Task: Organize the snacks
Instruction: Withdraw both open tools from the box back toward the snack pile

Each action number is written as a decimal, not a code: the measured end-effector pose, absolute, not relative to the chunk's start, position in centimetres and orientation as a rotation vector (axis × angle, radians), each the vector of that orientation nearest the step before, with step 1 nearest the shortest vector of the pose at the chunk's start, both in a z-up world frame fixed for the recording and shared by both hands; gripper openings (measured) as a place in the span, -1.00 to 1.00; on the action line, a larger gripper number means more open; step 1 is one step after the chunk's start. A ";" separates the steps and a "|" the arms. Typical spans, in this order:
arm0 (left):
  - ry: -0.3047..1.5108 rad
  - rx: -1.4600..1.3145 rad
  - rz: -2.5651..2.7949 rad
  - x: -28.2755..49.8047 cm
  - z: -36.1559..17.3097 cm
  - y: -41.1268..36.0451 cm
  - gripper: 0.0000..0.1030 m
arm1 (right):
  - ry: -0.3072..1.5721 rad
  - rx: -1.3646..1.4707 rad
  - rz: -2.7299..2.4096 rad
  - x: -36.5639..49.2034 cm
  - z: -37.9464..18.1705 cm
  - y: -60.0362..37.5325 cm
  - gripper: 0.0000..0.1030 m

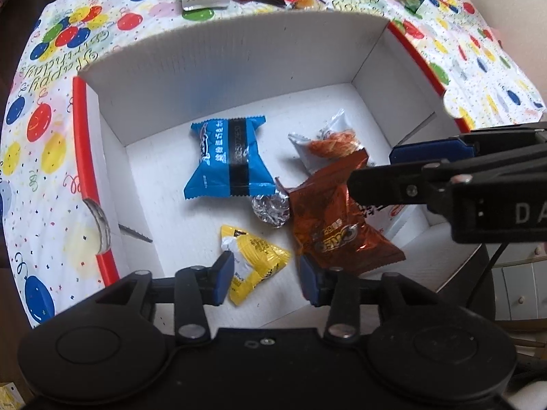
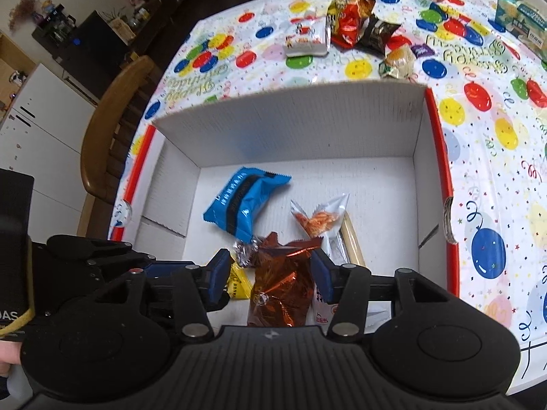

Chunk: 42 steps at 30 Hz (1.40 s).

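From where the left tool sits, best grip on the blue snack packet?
Pinch the blue snack packet across its narrower puffed middle at the black band, coming straight down from above. It lies flat on the box floor, clear of the other snacks; its crimped ends flare wider.

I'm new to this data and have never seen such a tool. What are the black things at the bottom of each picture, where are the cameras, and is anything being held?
Each black shape is a hand-held two-finger gripper with blue pads; a person carries one in each hand. A fisheye camera sits on each, looking forward along its fingers.

The left gripper is seen from its own camera; its fingers stand open above a yellow packet. The right gripper is also open, straddling an orange-brown foil bag without pinching it, so nothing is held.

Both look down into a white cardboard box with red edges, which also holds a blue packet, a clear packet of orange snacks and a silver foil sweet. More snacks lie beyond it on the balloon tablecloth.
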<state>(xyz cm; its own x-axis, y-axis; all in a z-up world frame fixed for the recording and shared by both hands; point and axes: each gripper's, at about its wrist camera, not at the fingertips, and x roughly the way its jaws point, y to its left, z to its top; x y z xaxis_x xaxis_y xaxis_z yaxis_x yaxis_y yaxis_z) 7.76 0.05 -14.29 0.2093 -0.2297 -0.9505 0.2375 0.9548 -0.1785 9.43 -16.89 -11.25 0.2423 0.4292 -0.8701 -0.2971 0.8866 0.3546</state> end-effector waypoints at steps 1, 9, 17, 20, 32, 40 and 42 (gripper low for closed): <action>1.314 0.005 -0.325 7.7 -14.0 0.1 -0.13 | 1.223 0.126 0.500 9.4 -10.9 -16.9 -0.01; 1.233 0.014 -0.325 7.3 -11.5 0.4 0.17 | 1.151 0.123 0.519 8.8 -7.9 -17.4 0.17; 1.152 -0.016 -0.325 7.5 -8.8 0.9 0.20 | 1.086 0.129 0.523 8.6 -5.1 -18.3 0.33; 1.106 -0.017 -0.312 7.8 -7.5 1.1 0.60 | 1.054 0.116 0.522 8.7 -4.0 -18.6 0.46; 0.939 -0.021 -0.243 10.8 -3.2 0.9 0.97 | 0.965 0.095 0.491 12.2 -0.2 -21.5 0.62; 0.890 -0.056 -0.186 15.6 -1.7 -0.2 0.99 | 0.939 0.091 0.435 17.7 0.9 -24.0 0.67; 0.886 -0.052 -0.169 17.2 -1.5 -0.5 0.99 | 0.942 0.093 0.428 19.3 0.8 -24.4 0.67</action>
